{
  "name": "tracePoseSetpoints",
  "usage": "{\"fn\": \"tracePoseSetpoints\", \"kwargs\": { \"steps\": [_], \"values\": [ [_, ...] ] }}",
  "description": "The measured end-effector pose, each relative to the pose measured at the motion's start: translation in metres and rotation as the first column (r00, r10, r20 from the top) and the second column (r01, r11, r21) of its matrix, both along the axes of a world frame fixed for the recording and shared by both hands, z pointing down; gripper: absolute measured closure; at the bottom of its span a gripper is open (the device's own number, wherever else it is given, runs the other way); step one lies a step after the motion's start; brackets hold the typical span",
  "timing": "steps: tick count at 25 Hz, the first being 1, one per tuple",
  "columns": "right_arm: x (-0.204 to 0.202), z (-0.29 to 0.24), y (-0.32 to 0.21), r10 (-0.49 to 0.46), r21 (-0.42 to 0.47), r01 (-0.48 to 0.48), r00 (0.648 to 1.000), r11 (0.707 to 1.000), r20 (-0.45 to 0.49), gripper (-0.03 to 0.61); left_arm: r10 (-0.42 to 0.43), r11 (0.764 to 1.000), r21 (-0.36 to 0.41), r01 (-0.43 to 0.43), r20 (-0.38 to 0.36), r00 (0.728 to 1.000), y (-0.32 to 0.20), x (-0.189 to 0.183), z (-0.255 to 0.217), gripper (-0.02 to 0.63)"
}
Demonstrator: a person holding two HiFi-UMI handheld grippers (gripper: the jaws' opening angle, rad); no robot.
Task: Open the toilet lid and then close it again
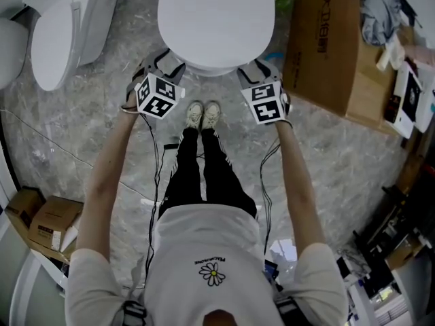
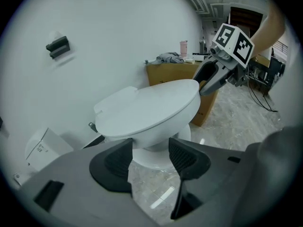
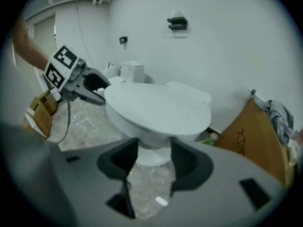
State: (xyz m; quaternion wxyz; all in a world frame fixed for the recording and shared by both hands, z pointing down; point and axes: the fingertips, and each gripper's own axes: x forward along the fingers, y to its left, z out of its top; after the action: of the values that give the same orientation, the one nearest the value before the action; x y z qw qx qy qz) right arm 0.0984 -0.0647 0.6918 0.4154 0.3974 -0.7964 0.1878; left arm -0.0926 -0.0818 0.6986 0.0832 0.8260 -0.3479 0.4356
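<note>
The white toilet has its lid (image 1: 216, 19) down, at the top middle of the head view. My left gripper (image 1: 165, 61) sits by the lid's front left rim and my right gripper (image 1: 262, 68) by its front right rim, both at rim level. I cannot tell whether either touches it. In the left gripper view the lid (image 2: 147, 109) lies ahead, and the left gripper (image 2: 150, 157) stands open with only the pedestal and floor showing in the gap. The right gripper (image 3: 154, 161) is also open and holds nothing, with the lid (image 3: 158, 109) just beyond it.
A second toilet (image 1: 58, 32) stands at the upper left. A large cardboard box (image 1: 326, 46) with clothes on top stands right of the toilet. Small boxes (image 1: 47, 223) lie at the lower left. The person's shoes (image 1: 203, 114) stand before the bowl, with cables on the marble floor.
</note>
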Motion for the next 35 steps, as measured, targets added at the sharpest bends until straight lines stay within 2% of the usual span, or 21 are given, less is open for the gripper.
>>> {"fn": "tracePoseSetpoints", "kwargs": {
  "steps": [10, 22, 35],
  "values": [
    [-0.001, 0.045, 0.015, 0.027, -0.085, -0.026, 1.000, 0.996, 0.010, 0.348, 0.043, 0.995, -0.094, -0.040, 0.026, 0.999, 0.018, -0.003, 0.047, 0.359],
    [-0.004, 0.113, 0.032, 0.092, -0.211, -0.083, 0.995, 0.974, 0.031, 0.350, 0.000, 0.976, -0.217, -0.001, -0.002, 1.000, 0.034, -0.005, 0.115, 0.359],
    [-0.005, 0.172, 0.040, 0.085, -0.267, -0.091, 0.996, 0.959, -0.035, 0.351, -0.026, 0.959, -0.283, 0.017, -0.028, 0.999, 0.039, -0.006, 0.172, 0.359]
  ]
}}
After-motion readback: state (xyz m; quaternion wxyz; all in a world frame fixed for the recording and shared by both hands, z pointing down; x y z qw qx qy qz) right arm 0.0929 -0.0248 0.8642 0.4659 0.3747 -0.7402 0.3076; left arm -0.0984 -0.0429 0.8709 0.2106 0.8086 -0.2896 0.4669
